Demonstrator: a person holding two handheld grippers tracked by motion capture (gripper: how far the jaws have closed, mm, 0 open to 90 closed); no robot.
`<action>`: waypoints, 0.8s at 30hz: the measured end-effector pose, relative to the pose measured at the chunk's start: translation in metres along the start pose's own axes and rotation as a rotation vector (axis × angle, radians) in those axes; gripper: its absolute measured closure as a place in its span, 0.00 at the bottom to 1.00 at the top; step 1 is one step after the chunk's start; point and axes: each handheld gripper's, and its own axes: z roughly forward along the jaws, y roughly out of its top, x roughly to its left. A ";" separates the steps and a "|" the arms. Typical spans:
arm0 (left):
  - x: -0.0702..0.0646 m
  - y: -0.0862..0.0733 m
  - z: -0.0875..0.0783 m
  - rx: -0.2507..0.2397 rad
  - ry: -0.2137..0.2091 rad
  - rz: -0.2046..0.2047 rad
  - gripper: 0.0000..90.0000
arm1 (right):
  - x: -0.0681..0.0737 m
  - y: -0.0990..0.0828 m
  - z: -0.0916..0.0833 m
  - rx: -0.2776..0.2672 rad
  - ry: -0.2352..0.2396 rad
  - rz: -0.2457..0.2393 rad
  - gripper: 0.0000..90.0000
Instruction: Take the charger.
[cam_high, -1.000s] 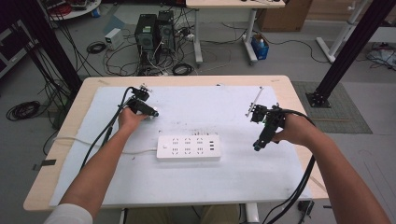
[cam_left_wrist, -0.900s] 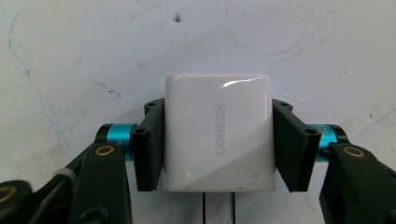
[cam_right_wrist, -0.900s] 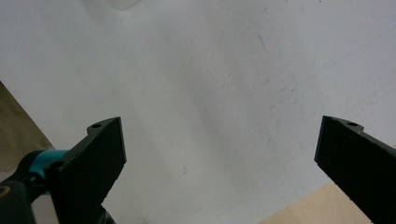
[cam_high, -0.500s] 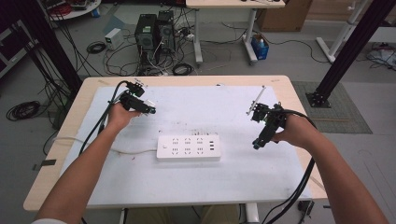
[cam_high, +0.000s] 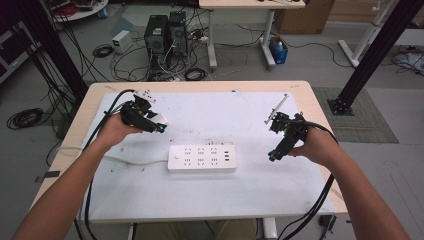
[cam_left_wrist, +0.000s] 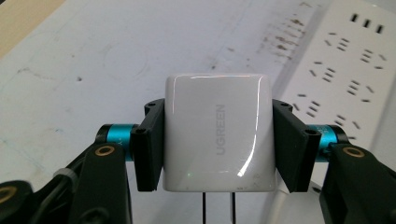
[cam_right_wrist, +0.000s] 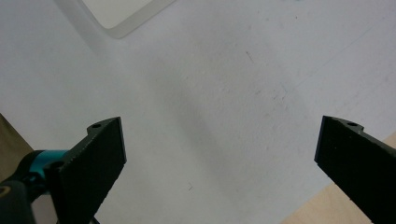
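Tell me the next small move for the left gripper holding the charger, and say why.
Probably carry the charger toward the power strip and line it up over a socket. The left gripper already clamps it by both sides, prongs showing below, and the strip lies apart from it on the table, nothing plugged in.

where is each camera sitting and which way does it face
High view: above the person's side, looking forward and down on the table; both forearms, left claw and right claw show.
Left gripper view: rides the left claw, looking along jaws shut on the white charger.
Right gripper view: rides the right claw, jaws apart over the table.
Shared: the white power strip.
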 end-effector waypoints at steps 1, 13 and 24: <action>-0.003 -0.001 -0.003 -0.012 -0.008 0.007 0.47 | 0.001 0.000 0.001 0.001 0.000 0.005 0.01; -0.029 -0.006 -0.020 -0.032 -0.090 0.094 0.47 | 0.007 -0.004 0.002 -0.021 -0.001 -0.004 0.01; -0.059 -0.008 -0.031 -0.060 -0.124 0.155 0.47 | 0.014 -0.005 0.001 -0.043 0.003 -0.002 0.01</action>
